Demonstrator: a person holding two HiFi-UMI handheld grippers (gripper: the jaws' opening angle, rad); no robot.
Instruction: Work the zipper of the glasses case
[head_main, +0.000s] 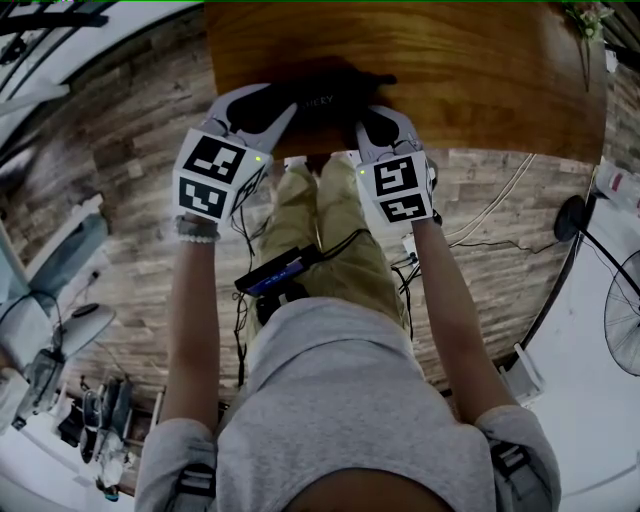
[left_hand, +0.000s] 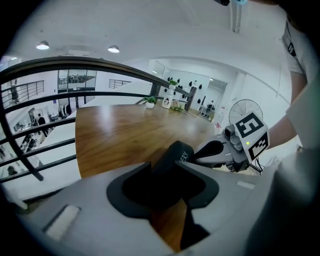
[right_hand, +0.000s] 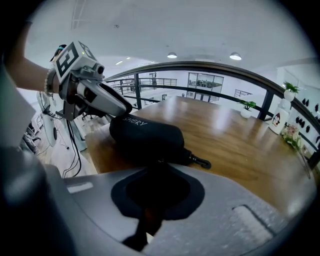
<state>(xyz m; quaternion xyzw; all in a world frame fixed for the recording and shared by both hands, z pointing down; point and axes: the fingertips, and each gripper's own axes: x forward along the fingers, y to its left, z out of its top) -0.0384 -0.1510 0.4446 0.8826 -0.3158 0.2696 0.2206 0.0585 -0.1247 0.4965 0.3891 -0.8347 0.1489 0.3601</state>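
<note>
The left gripper (head_main: 272, 104) comes in from the near left, its marker cube (head_main: 212, 173) facing up. Its jaws stand partly apart and clamp the left end of the glasses case (head_main: 330, 95). In the left gripper view, the case's rounded black end (left_hand: 176, 155) sits squeezed between the two dark pads (left_hand: 131, 192).

The case lies lengthwise along the near edge of the wooden table (head_main: 450, 70), directly ahead of the person's knees. It is a soft black pouch with white lettering (right_hand: 136, 121) on top, and it rests flat on the wood.

To the right of middle, the right gripper (head_main: 376, 122) meets the case's near side. In the right gripper view, its jaws (right_hand: 157, 165) are drawn fully together with their tips against the case's near edge. That spot is too dark to tell whether they pinch the zipper pull.

At the case's right end, a small black clip (right_hand: 201, 161) sticks out onto the table. Farther right the tabletop (right_hand: 245, 135) is bare wood, with a small potted plant (head_main: 586, 16) at the far right corner. A standing fan (head_main: 622, 312) is on the floor at the right edge.
</note>
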